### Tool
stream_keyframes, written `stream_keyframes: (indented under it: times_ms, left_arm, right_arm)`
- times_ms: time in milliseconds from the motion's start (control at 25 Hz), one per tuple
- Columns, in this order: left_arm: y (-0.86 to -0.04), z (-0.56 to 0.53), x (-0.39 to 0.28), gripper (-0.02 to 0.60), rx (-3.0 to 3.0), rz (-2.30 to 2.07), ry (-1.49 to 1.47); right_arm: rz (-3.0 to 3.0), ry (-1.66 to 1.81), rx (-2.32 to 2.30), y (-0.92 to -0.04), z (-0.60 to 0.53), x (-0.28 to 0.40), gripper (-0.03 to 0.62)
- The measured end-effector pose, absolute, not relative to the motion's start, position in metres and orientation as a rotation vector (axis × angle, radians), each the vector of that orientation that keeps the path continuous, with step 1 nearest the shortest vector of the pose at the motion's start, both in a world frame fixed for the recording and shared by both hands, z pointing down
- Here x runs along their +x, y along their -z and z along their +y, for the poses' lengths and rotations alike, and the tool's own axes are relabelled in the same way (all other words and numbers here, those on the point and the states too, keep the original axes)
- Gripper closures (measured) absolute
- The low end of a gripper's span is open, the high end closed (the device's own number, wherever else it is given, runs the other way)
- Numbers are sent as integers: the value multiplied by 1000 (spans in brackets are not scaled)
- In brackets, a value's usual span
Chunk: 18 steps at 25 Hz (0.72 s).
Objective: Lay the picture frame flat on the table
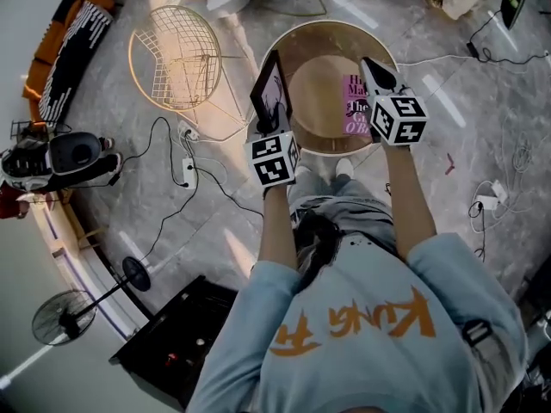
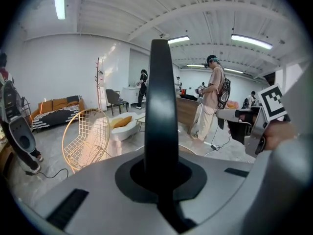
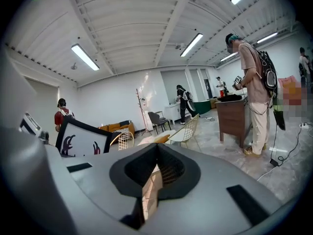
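Note:
The picture frame (image 1: pixel 271 89) is black-edged with a white picture. It stands upright and tilted above the left side of the round wooden table (image 1: pixel 314 84). My left gripper (image 1: pixel 277 120) is shut on its lower edge. In the left gripper view the frame (image 2: pixel 161 106) rises edge-on as a dark bar out of the closed jaws. My right gripper (image 1: pixel 371 65) hovers over the right side of the table with its jaws together and nothing between them. From the right gripper view the frame (image 3: pixel 83 138) shows at the left, apart from that gripper (image 3: pixel 155 173).
A pink book (image 1: pixel 355 106) lies flat on the table under the right gripper. A gold wire chair (image 1: pixel 176 57) stands left of the table. Cables and a power strip (image 1: pixel 188 172) run across the floor. People stand at a counter (image 3: pixel 234 114) farther back.

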<state>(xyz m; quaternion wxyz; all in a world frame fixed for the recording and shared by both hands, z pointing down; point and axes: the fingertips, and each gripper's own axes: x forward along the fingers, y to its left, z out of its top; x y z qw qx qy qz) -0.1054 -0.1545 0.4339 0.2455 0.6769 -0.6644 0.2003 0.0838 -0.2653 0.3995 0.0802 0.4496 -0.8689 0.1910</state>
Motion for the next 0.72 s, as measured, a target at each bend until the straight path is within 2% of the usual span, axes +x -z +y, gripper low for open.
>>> stream_keyframes:
  times_ms: [720]
  left_arm:
    - [-506,-214,-132,555,1813,-1607,-631]
  right_arm:
    - [-2393,-749,1452,-486,-306,81,595]
